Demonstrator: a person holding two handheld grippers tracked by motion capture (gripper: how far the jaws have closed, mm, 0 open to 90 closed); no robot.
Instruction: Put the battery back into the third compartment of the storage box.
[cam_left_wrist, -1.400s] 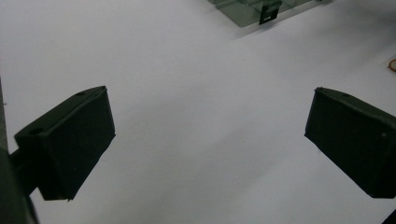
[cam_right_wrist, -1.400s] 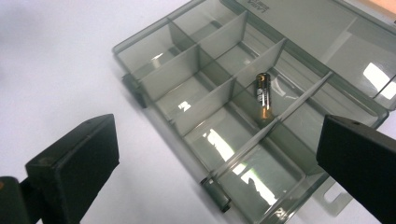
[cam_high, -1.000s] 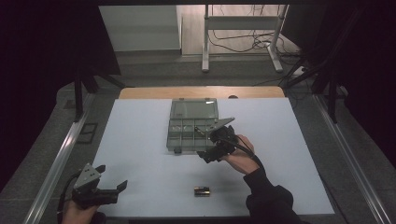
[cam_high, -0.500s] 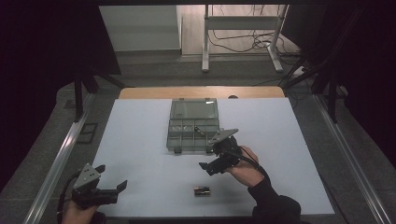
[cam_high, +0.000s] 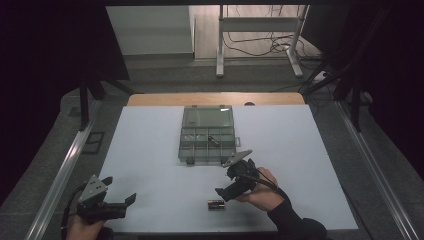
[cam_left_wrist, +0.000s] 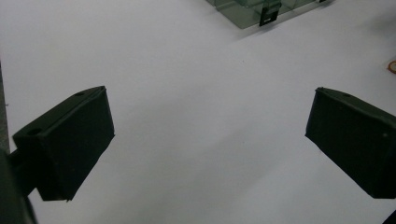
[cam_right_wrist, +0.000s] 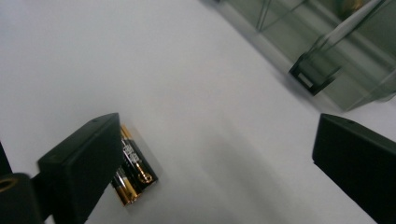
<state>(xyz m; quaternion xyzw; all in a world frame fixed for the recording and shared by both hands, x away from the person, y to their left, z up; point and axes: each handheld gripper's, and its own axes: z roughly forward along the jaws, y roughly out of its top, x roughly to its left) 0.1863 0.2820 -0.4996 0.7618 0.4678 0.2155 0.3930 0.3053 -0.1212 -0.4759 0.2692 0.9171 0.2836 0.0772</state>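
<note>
A clear compartment box (cam_high: 207, 134) with its lid open stands at the middle of the white table (cam_high: 150, 150); one small battery (cam_high: 213, 140) lies in a compartment. Black-and-gold batteries (cam_high: 216, 204) lie on the table near the front edge. My right gripper (cam_high: 223, 192) hovers open just above and right of them; in the right gripper view the batteries (cam_right_wrist: 134, 168) sit beside its left jaw, and the box corner (cam_right_wrist: 336, 60) is at upper right. My left gripper (cam_high: 125, 202) rests open at the front left corner, with nothing between its jaws (cam_left_wrist: 205, 144).
A black latch (cam_left_wrist: 269, 16) on the box front shows at the top of the left gripper view. A wooden strip (cam_high: 215, 98) edges the table's far side. Metal rails (cam_high: 65, 170) run along both sides, and a stand with cables (cam_high: 260, 40) is beyond.
My right gripper has pulled back from the box toward the front edge and down to the batteries. The left gripper has barely moved.
</note>
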